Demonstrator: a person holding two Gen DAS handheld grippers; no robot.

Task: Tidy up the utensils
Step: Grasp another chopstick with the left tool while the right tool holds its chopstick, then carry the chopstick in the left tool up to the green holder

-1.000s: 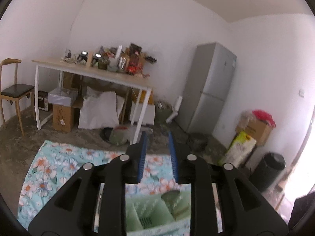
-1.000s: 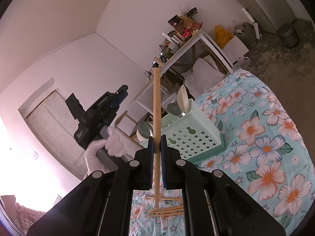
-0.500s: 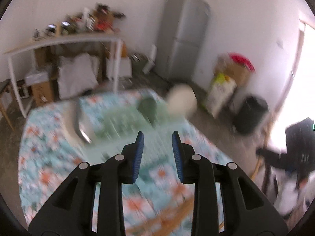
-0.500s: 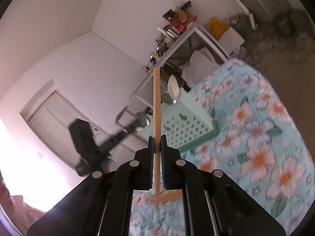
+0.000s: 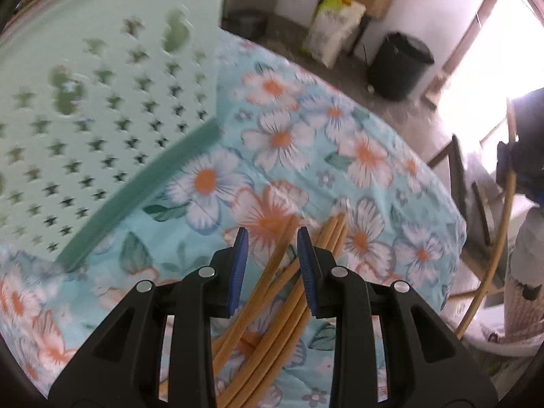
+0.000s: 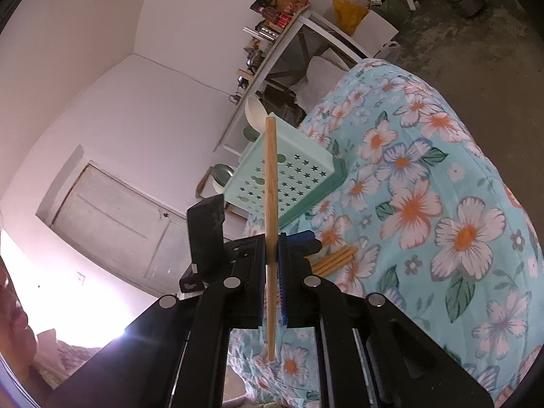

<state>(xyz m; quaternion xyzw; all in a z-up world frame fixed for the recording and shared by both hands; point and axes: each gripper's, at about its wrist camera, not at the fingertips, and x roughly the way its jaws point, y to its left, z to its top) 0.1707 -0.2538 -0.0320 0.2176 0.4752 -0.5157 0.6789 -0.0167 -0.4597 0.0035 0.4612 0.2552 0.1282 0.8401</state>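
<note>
Several wooden chopsticks [image 5: 282, 292] lie in a loose bundle on the floral cloth [image 5: 340, 142]. My left gripper [image 5: 272, 261] hangs just above them, pointing down. Its blue pads are open, and one stick runs under the gap without being pinched. The mint green utensil basket [image 5: 102, 85] stands close on the left. In the right wrist view my right gripper [image 6: 272, 255] is shut on a single upright chopstick [image 6: 271, 176]. Beyond it are the basket [image 6: 299, 170], holding a white spoon [image 6: 255, 112], and the bundle [image 6: 336, 258].
A black bin [image 5: 401, 64], a bag and cardboard boxes [image 5: 340, 27] stand on the floor past the cloth's far edge. A cluttered white table [image 6: 289, 27] and a door [image 6: 112, 224] are behind the basket. The cloth drops off at its right edge [image 5: 455, 224].
The left gripper has swung down from facing the room to just above the chopsticks beside the basket. The right gripper has tilted and sunk a little, still holding its chopstick.
</note>
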